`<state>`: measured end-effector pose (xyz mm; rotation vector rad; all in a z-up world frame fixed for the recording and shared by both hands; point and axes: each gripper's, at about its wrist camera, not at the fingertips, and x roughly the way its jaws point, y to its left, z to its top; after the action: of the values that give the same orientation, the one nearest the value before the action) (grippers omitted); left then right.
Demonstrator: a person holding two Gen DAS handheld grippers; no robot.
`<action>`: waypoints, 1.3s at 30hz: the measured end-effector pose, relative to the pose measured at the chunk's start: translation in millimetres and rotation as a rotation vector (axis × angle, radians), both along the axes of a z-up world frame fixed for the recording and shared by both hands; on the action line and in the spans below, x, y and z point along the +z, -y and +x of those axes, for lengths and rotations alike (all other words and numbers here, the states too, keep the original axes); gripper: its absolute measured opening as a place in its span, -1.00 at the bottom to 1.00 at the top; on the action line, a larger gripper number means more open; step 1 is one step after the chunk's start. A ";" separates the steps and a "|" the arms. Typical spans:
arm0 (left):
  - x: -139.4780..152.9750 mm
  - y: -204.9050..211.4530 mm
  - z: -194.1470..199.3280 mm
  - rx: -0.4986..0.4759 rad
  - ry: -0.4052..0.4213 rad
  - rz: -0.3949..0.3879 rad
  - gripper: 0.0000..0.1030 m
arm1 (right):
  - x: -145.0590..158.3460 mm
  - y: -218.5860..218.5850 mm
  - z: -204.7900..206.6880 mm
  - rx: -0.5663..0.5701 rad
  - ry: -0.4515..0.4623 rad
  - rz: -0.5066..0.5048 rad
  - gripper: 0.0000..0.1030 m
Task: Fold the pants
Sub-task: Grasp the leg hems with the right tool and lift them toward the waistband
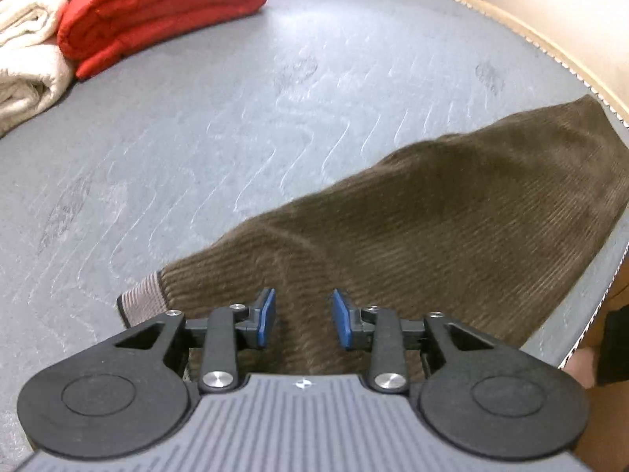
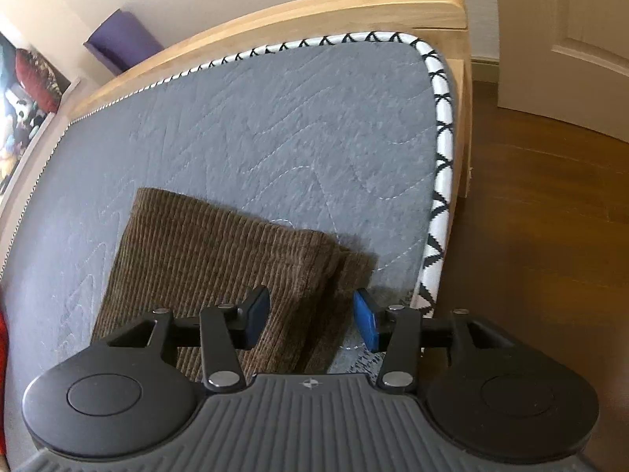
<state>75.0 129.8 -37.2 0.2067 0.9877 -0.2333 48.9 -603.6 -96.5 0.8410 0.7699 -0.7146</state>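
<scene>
Brown corduroy pants [image 1: 452,212] lie flat on the grey quilted mattress [image 1: 196,137], with a lighter ribbed band [image 1: 141,303] at their near left corner. My left gripper [image 1: 303,303] hovers over the cloth near that end, open, its blue pads [image 1: 267,314] apart and pressing on nothing. In the right wrist view the pants [image 2: 204,244] lie folded in layers with a stepped edge toward the mattress [image 2: 295,118] side. My right gripper [image 2: 312,301] stands open above that edge, cloth below the gap and no pad pressing on it.
A folded red blanket [image 1: 157,11] and white towels [image 1: 27,59] sit at the far left of the mattress. A wooden bed frame [image 2: 314,11] borders it, with a purple object [image 2: 122,39] behind. Brown wood floor [image 2: 550,216] and a white door [image 2: 570,39] are to the right.
</scene>
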 end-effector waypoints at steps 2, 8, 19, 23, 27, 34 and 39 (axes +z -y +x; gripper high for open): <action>2.7 5.5 2.1 -0.009 0.021 0.006 -0.30 | -4.2 0.5 2.6 -0.008 -0.019 0.008 -0.03; -2.0 10.3 8.2 -0.012 0.027 0.009 -0.30 | 1.3 -6.6 10.3 0.004 -0.028 -0.071 -0.55; 10.6 5.6 6.7 0.010 0.051 -0.031 -0.30 | 100.0 -102.4 36.2 0.195 0.092 -0.469 -0.67; 17.9 0.5 0.8 0.011 0.072 -0.045 -0.30 | 155.2 -233.6 37.4 0.486 0.217 -0.801 -0.67; 24.4 -9.4 -5.4 0.029 0.085 -0.065 -0.30 | 159.6 -398.8 -1.8 0.919 0.388 -1.010 -0.66; 28.1 -17.6 -9.5 0.043 0.071 -0.091 -0.30 | 23.4 -585.7 -57.4 1.709 0.086 -0.811 -0.60; 32.6 -18.3 -10.3 0.042 0.073 -0.118 -0.26 | 24.7 -601.6 -94.6 1.944 0.047 -0.668 -0.53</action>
<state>64.6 148.2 -4.6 0.0865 0.9025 -0.2433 -45.7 -2.0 -71.8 -0.6443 0.8452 0.7989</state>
